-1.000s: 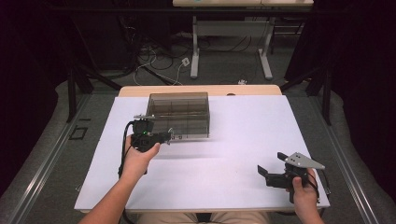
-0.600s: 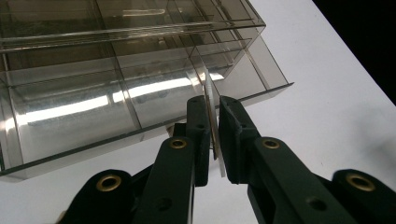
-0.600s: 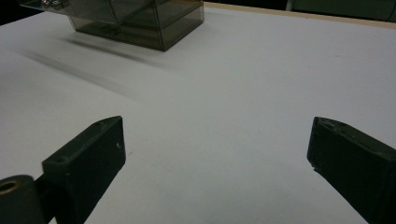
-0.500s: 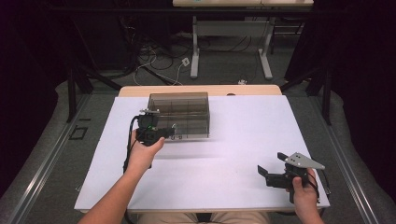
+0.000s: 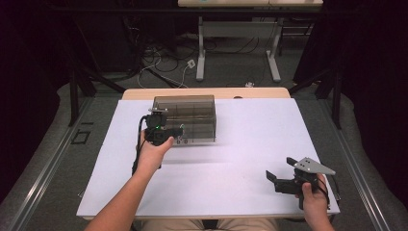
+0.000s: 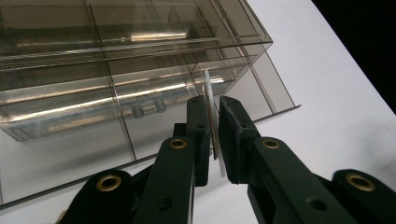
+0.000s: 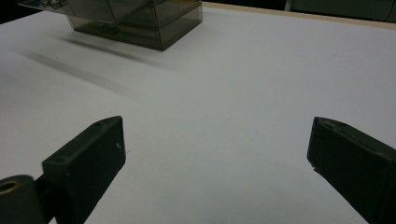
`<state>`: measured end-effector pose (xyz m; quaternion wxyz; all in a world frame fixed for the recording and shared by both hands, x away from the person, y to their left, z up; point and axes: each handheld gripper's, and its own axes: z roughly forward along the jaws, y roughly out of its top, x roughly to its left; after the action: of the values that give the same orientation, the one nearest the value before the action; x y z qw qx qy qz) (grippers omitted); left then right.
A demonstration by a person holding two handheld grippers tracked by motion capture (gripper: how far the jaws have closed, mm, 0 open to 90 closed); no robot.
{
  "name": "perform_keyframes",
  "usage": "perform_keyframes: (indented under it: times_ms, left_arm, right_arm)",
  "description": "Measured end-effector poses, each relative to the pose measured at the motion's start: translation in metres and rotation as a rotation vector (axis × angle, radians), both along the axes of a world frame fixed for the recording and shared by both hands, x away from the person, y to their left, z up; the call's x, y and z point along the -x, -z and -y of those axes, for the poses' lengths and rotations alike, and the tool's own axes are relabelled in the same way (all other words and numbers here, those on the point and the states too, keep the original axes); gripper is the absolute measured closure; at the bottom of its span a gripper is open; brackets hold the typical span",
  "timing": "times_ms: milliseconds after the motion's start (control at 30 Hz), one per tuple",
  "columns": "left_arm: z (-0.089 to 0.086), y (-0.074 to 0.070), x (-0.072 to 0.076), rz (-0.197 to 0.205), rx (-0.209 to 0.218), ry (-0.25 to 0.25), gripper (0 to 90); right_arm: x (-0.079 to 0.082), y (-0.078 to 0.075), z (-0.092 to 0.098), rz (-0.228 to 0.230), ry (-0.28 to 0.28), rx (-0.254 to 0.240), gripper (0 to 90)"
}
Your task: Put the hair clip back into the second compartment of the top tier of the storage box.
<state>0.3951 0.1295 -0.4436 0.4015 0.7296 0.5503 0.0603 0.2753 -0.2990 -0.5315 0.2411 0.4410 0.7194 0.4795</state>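
Toward the far-left part of the desk (image 5: 250, 144) stands a smoky clear drawer cabinet (image 5: 190, 113), its long side running along the far edge. The left gripper (image 6: 213, 135) sits just in front of its near face, jaws pinched on the thin clear tab (image 6: 210, 100) of a drawer that juts toward the person; the forearm reaches straight forward. Any pull would run toward the near edge. Well apart, at the near-right corner, the right gripper (image 5: 284, 180) rests low with its jaws spread wide on nothing.

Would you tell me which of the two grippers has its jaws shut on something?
The left gripper: its jaws pinch the thin clear drawer tab of the smoky plastic drawer box. The right gripper stands wide open over the bare white table.
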Motion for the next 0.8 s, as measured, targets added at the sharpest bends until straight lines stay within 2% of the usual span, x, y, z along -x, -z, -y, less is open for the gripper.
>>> perform_keyframes:
  times_ms: [333,800]
  left_arm:
    - [0.003,0.006,-0.011,-0.011,0.003,-0.034,82.7]
    - [0.006,0.014,-0.022,-0.016,-0.003,-0.075,82.7]
  right_arm:
    - [0.000,0.000,0.001,0.001,-0.007,0.013,4.1]
    - [0.000,0.000,0.001,0.000,-0.004,0.007,4.0]
